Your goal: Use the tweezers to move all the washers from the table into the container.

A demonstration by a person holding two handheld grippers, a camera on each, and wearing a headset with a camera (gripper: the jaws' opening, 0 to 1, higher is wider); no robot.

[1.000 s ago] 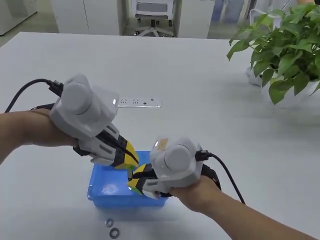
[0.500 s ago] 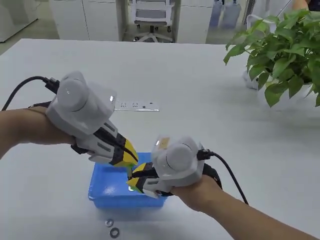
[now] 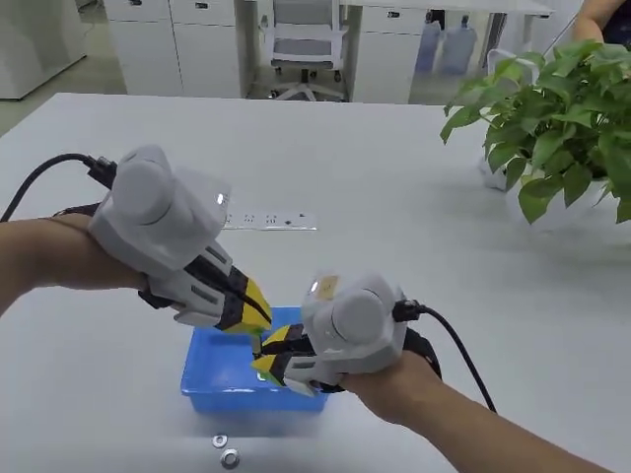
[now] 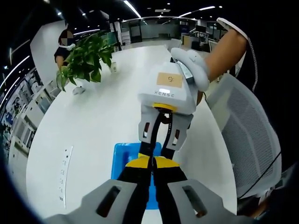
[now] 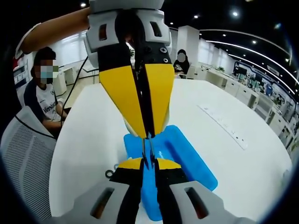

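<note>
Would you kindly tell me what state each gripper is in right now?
Left gripper: closed on the tweezers.
Right gripper: closed on the same tweezers, above the blue container.

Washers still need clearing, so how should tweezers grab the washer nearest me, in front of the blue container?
Probably pinch that washer across its ring, one tip through the hole, one outside, coming down from above: it lies flat on the table, and the other washer sits close beyond it.
</note>
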